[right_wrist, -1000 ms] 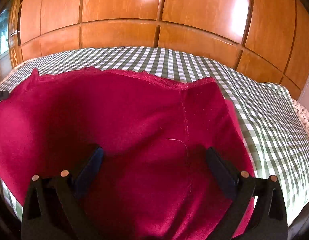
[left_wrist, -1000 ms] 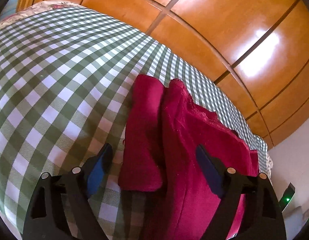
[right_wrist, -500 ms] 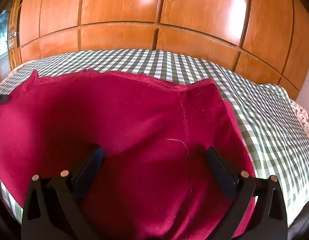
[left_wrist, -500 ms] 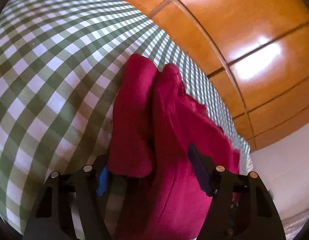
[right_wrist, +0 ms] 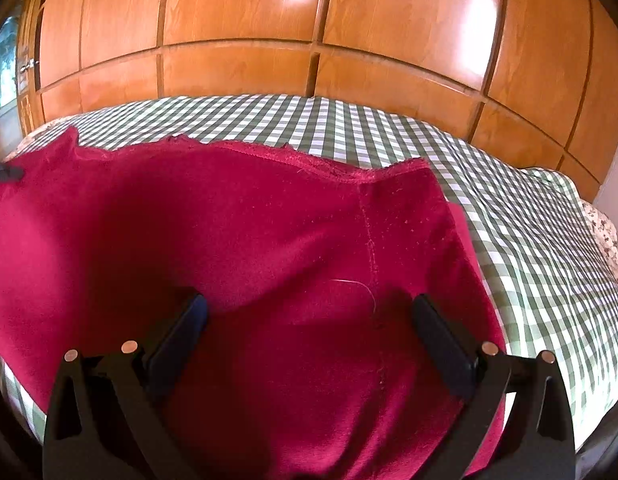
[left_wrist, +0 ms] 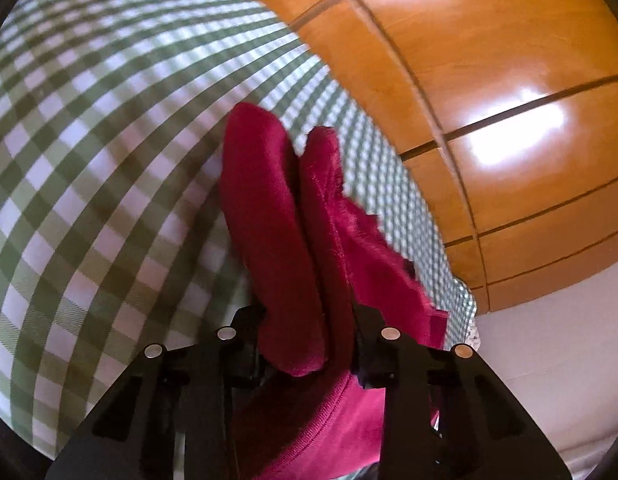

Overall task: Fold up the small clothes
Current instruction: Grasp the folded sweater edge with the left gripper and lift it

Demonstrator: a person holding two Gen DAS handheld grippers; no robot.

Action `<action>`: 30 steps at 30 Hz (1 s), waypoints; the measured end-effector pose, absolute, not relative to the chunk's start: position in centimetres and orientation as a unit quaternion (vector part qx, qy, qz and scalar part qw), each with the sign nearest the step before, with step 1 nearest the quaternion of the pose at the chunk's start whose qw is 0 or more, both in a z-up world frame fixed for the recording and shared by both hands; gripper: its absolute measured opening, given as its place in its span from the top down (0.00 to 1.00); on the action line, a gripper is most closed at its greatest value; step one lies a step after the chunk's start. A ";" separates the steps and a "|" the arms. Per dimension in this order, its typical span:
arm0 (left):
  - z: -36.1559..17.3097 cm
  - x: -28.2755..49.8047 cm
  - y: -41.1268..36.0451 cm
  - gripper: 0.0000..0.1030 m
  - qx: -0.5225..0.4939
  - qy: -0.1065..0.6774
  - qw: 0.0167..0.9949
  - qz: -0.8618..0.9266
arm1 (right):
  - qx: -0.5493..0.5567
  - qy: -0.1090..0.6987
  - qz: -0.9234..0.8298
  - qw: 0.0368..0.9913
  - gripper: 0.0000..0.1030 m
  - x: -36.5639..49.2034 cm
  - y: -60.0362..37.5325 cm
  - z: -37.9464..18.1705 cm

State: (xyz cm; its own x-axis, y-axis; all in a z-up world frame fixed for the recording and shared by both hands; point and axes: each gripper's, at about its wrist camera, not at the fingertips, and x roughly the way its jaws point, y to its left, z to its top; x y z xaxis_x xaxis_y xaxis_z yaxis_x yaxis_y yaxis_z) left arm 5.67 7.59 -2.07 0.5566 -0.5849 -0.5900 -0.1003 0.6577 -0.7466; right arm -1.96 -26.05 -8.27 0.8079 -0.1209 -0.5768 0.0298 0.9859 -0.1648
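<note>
Crimson fleece, a small garment [right_wrist: 269, 248], is spread over the green-and-white checked bedspread [right_wrist: 529, 240] of a bed, with glossy wooden wardrobe doors [right_wrist: 245, 20] behind. In the left wrist view a bunched fold of the garment [left_wrist: 277, 248] is gathered between the fingers of the left gripper [left_wrist: 305, 332], whose jaws are closing and are pressed against the cloth on both sides. The right gripper [right_wrist: 309, 320] is held above the flat middle of the garment, its fingers [right_wrist: 441, 340] spread wide with nothing clamped between them.
</note>
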 end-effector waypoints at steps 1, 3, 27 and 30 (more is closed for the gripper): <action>-1.5 5.6 7.4 0.71 -0.382 0.440 0.797 -0.158 | -0.075 0.312 -0.037 0.946 0.02 -2.0 -26.2 -8.0; -0.1 5.5 6.9 0.71 -0.375 0.428 0.805 -0.170 | -0.076 0.315 -0.037 0.945 0.02 -2.1 -26.7 -7.6; 9.5 5.5 -5.0 0.72 -0.276 0.379 0.822 -0.324 | 0.023 0.340 -0.122 0.932 0.02 -5.4 -35.7 -8.4; 9.6 5.6 -7.3 0.72 -0.262 0.383 0.819 -0.339 | 0.035 0.340 -0.121 0.932 0.02 -5.5 -35.7 -8.5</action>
State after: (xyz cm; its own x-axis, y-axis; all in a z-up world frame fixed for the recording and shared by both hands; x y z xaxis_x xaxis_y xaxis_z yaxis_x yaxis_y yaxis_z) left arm 5.62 -7.26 9.64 0.4772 -0.7552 -0.4494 0.3544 0.6333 -0.6880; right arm -5.52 -35.75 -8.46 0.7389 -0.2020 -0.6428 0.2491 0.9683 -0.0180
